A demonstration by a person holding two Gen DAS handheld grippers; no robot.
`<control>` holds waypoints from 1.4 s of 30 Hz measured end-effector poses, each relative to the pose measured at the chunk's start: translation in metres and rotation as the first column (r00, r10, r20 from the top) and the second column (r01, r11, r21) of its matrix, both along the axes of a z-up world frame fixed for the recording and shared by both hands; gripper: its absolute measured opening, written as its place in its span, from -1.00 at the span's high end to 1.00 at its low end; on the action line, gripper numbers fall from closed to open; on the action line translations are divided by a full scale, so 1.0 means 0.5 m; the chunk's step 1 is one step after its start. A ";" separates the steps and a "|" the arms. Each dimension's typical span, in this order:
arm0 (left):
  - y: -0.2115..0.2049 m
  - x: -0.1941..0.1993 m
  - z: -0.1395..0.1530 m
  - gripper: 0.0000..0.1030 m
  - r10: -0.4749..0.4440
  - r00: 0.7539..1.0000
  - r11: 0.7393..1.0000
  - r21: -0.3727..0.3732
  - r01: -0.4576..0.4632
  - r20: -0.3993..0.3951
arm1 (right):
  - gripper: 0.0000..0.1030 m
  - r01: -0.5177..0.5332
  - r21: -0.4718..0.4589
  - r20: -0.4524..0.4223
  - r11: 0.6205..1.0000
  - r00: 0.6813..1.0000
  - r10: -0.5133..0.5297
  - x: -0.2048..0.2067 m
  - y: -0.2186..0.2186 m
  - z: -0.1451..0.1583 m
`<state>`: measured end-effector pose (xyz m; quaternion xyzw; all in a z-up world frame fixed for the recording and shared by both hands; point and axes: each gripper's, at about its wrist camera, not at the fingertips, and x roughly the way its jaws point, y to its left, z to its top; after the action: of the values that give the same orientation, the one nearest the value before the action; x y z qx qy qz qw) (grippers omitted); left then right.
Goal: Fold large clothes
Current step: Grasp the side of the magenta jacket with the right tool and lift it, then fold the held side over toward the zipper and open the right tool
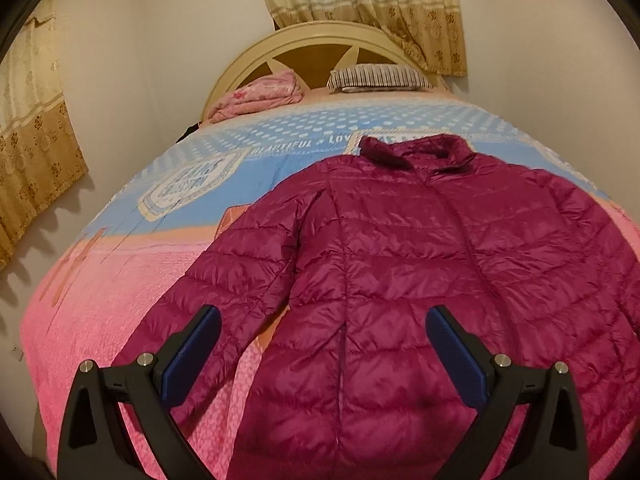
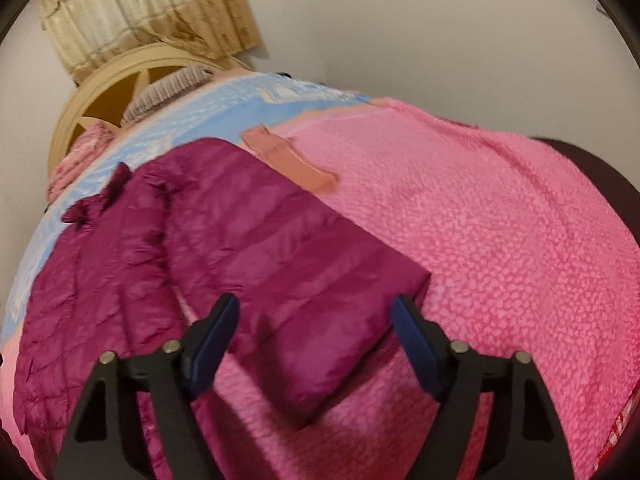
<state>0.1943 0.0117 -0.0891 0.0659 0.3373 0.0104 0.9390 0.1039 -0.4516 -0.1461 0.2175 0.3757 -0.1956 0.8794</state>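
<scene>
A magenta quilted puffer jacket (image 1: 420,264) lies spread front-up on the bed (image 1: 120,320), collar toward the headboard (image 1: 320,46), hem toward the person. Nothing is folded yet, so the task looks to be at its very start — both sleeves are out to the sides and the body lies flat.

The left claw (image 1: 323,334) stands wide and holds nothing. Straight ahead of it is the lower part of the jacket; the near sleeve (image 1: 224,280) runs ahead and to its left, its cuff end close by the left finger.

The right claw (image 2: 316,332) is also wide and empty. The jacket's other sleeve (image 2: 304,280) stretches out directly ahead of it, the cuff end lying between the two fingers as seen from this camera — whether the pads touch the cloth I cannot tell, as the view is blurred.

Left to do, as I judge it: bring each sleeve across the chest, then fold the body up. Beyond the jacket, a striped pillow (image 1: 378,77) and a pink bundle (image 1: 260,96) sit by the headboard.
</scene>
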 end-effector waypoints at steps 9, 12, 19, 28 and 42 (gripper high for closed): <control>0.001 0.075 -0.046 -0.98 0.001 0.997 0.999 0.037 0.002 -0.075 | 0.66 -0.088 -0.002 -0.009 0.996 0.996 0.088 0.027 -0.001 -0.030; -0.001 0.084 -0.045 -0.98 -0.011 0.997 0.998 0.060 0.016 -0.077 | 0.74 -0.091 -0.013 0.009 0.996 0.996 0.091 0.033 -0.010 -0.021; 0.011 0.129 -0.031 -0.98 0.006 0.998 0.995 0.097 0.000 -0.064 | 0.78 -0.129 -0.083 0.041 0.988 0.990 0.133 0.080 -0.006 0.044; 0.049 0.160 -0.014 -0.98 0.023 0.997 0.998 0.067 -0.019 -0.068 | 0.79 -0.330 -0.262 0.062 0.907 0.932 0.357 0.185 0.138 0.180; 0.115 0.185 -0.016 -0.98 0.088 0.994 0.996 0.008 -0.088 -0.063 | 0.79 -0.604 -0.392 -0.048 0.694 0.767 0.640 0.337 0.461 0.181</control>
<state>0.2869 0.0690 -0.0968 0.0537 0.3696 0.0505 0.9263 0.2725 -0.2213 -0.0556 -0.0909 0.3397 0.0542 0.9346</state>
